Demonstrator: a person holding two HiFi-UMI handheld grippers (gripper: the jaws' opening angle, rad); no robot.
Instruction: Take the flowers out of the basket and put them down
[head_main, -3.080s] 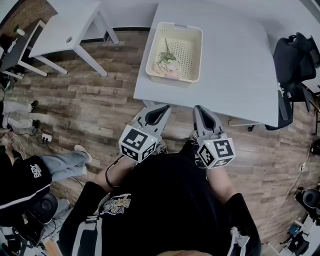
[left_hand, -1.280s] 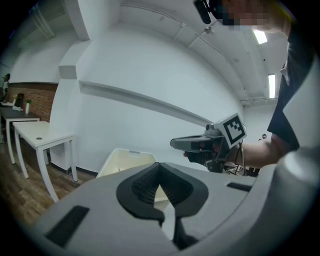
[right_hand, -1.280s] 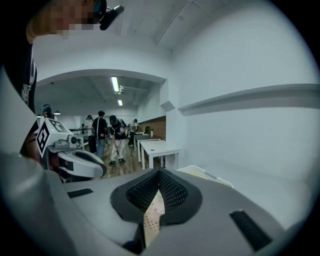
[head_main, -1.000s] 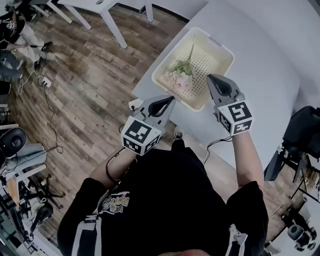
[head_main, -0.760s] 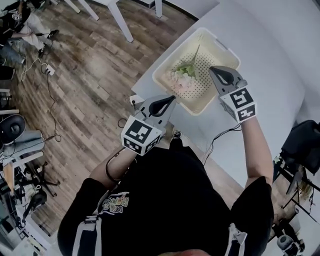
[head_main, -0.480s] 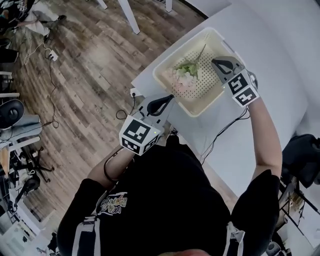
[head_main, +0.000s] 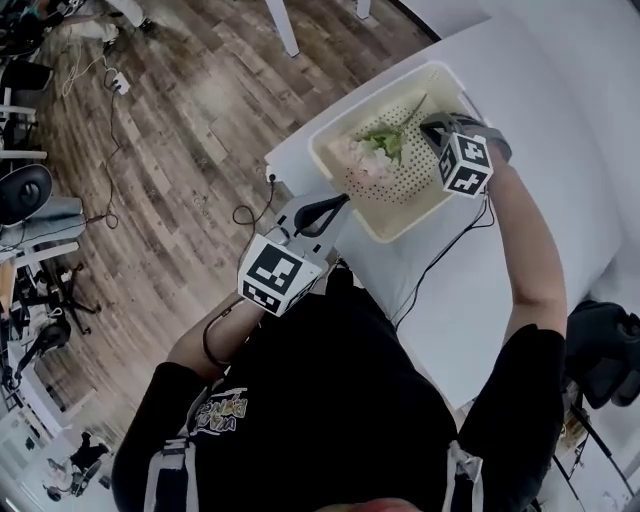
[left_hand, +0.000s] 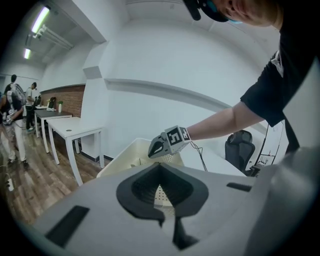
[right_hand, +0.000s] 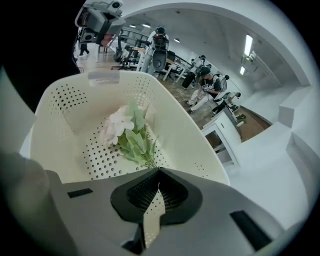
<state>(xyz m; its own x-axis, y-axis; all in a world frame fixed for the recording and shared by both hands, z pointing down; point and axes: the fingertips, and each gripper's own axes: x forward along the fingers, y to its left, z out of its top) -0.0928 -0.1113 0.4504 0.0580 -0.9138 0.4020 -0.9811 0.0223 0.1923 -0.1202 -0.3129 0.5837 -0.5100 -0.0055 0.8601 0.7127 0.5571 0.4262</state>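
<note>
A cream perforated basket stands at the near corner of the white table. A bunch of pale pink flowers with green leaves lies inside it. In the right gripper view the flowers lie on the basket floor, stems pointing towards the jaws. My right gripper hangs over the basket's right side, shut, its tip just above the stem ends and holding nothing. My left gripper is shut and stays off the table's edge, near the basket's front. Its view shows the basket and the right gripper.
Wood floor with cables lies left of the table. White desks and several people stand in the background. A black office chair is at the right. Bare tabletop stretches right of the basket.
My right gripper has moved forward from beside the basket to above the flower stems. The left gripper has stayed by the table's edge. The head view has swung.
</note>
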